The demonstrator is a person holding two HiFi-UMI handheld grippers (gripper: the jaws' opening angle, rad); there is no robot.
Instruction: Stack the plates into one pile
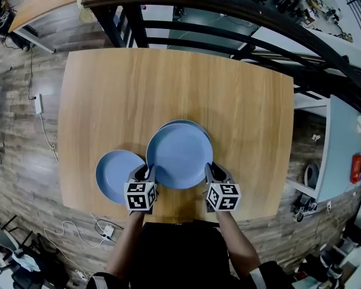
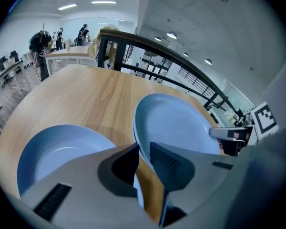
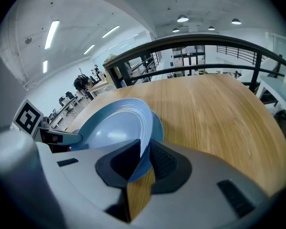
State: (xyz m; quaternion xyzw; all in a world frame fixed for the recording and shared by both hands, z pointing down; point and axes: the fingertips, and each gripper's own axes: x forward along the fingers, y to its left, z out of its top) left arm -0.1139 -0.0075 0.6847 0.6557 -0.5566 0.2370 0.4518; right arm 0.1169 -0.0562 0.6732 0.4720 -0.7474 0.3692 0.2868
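Wooden worktop (image 1: 108, 89), and the left tongs (image 1: 148, 174) and right tongs (image 1: 211, 172) clench opposite rims of the big plate (image 1: 179, 155). Stiff, slick, breakable, I'd guess; rim grips suit it.

The lower plate (image 1: 184, 123) is almost wholly covered by the top plate (image 1: 179, 155) in the head view; only a thin arc of its far rim is seen (another sliver appears in the right gripper view). Whether the two touch cannot be told. Part of the small plate (image 1: 115, 174) is hidden by the left gripper (image 1: 149, 172), and the jaws of both it and the right gripper (image 1: 209, 170) are largely masked there by the marker cubes (image 1: 140, 196). The forearms (image 1: 127, 245) are cut off by the bottom edge. The distant people (image 2: 40, 44) are too small to be made out.
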